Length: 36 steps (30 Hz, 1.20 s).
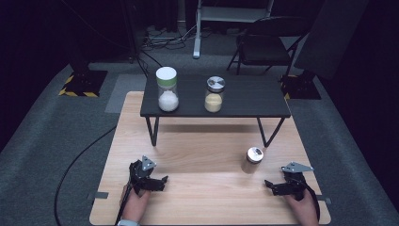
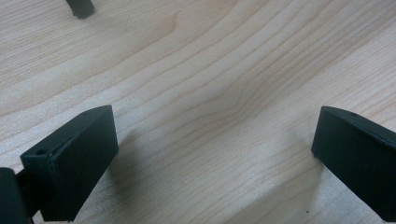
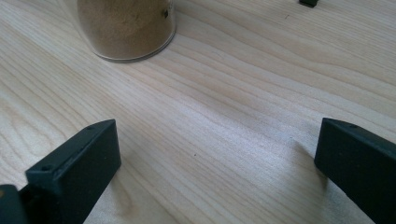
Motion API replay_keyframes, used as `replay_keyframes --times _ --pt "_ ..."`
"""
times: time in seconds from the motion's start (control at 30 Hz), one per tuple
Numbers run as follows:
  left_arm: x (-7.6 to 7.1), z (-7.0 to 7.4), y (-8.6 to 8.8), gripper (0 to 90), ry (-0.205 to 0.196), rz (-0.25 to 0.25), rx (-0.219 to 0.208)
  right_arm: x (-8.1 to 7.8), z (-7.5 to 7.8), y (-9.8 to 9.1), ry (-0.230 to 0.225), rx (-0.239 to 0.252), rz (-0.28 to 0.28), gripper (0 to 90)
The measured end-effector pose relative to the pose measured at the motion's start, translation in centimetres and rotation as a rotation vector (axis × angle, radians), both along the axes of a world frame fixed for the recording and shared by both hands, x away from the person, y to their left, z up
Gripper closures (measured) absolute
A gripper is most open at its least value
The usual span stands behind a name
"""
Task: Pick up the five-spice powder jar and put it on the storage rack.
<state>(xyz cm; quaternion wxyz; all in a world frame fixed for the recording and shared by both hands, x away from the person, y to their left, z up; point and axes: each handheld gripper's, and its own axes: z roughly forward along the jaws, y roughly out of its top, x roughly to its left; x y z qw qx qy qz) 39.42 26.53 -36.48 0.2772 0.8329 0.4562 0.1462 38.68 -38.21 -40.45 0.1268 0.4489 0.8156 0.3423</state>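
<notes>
Small brown-filled jar (image 1: 253,160) upright at five o'clock on the wooden board (image 1: 207,188), long axis vertical, well inside the right edge. Right gripper (image 1: 275,187) near it at four o'clock, jaws wide, empty. Left gripper (image 1: 157,182) at seven o'clock, jaws wide, bare wood between. Black shelf (image 1: 244,101) at twelve; grey carpet around.

The high view looks forward and down from above the near edge of the wooden board (image 1: 207,188). Each gripper view sits close above that board, facing along its jaws; all three views share its surface.
</notes>
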Motion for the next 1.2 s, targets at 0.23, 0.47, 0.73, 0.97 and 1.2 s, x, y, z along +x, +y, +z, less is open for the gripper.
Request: replay_keyframes --times 0.23,0.47,0.73,0.97,1.2 --pt "-0.01 -0.03 -0.05 0.3 -0.001 0.005 -0.001 0.01 0.00 -0.01 0.000 0.000 0.000 0.1" --pt "-0.02 -0.03 -0.05 0.3 -0.003 0.005 -0.001 0.01 0.00 0.00 0.000 0.000 0.000 0.1" --pt "-0.01 -0.02 -0.07 0.3 -0.001 0.007 -0.001 0.01 0.01 0.00 0.000 0.000 0.000 0.1" --pt "-0.01 -0.03 -0.07 0.3 -0.001 0.007 -0.002 -0.03 0.02 0.08 0.001 -0.001 -0.005 0.0" --pt "-0.01 -0.03 -0.07 0.3 -0.002 0.008 -0.002 0.20 0.46 0.01 0.021 -0.010 0.002 1.3"
